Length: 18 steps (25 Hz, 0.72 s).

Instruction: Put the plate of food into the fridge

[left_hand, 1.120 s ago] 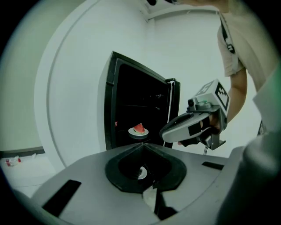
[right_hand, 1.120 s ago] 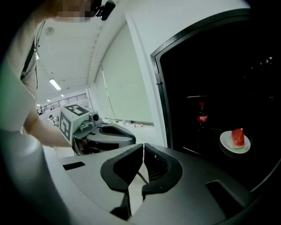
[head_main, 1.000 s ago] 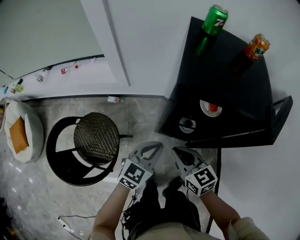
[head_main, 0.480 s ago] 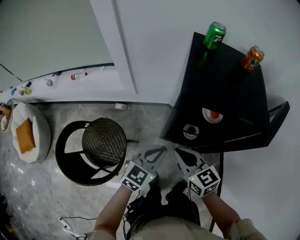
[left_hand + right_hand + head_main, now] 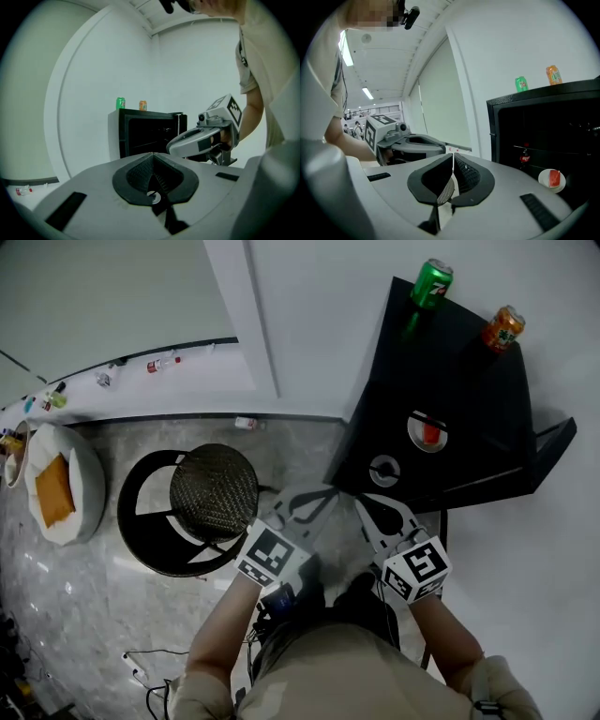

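Both tools are empty. The left hand-held gripper [image 5: 319, 496] has its jaws pressed together on nothing, and the right hand-held gripper [image 5: 365, 505] is closed the same way. They sit side by side just in front of the person, their tips aimed toward 12 o'clock.

The black fridge [image 5: 469, 399] stands at about 1 o'clock from them, with its door [image 5: 555, 442] swung open. The plate [image 5: 427, 430] lies inside on a shelf with a red piece of food [image 5: 429, 434] on it, so the placing looks done and shutting the door looks like the step left.

- **Plate near the shelf front:** In the right gripper view it sits close to the front, below and to the right of a bottle with a red label [image 5: 525, 158]. If it overhangs, a closing door could knock it or tip the food off. The overhang cannot be judged from here.
- **Cans on top:** A green can [image 5: 433, 282] and an orange can [image 5: 503, 327] stand on the fridge. A hard shove or slam could topple them.
- **Closed jaws on a smooth door:** They may slip off its edge, so a broad push is safer.
- **Woven stool at 9 o'clock:** The stool [image 5: 214, 493] is close to the left arm, which could catch on it when stepping.
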{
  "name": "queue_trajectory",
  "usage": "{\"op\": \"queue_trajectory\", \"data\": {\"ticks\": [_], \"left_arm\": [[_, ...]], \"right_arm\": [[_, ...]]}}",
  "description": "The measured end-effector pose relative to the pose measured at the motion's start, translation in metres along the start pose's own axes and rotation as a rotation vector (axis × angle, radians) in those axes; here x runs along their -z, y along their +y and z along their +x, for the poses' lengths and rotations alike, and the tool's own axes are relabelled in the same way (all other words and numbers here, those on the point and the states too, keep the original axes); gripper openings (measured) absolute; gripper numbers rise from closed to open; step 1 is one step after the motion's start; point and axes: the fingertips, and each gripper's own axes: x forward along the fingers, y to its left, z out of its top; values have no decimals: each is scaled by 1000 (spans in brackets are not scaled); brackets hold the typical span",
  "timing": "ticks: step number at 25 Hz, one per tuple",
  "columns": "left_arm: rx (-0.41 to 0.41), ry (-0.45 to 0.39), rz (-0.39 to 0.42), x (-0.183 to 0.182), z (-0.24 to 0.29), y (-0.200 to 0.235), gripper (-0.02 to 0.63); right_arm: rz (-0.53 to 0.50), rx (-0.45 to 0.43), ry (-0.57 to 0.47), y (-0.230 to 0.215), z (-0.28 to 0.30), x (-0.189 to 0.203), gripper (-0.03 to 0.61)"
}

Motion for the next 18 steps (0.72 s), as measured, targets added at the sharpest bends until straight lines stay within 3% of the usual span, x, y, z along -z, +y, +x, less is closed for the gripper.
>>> {"op": "queue_trajectory", "data": {"ticks": [7,18], "left_arm": [[2,-20,22,-15,-21,-13,11],[-94,-79,59,-56,-55,-29,12]], "right_arm": [[-4,26,-30,16,-16,-12,23],[-60,-31,-105,43,-34,-40,23]]}}
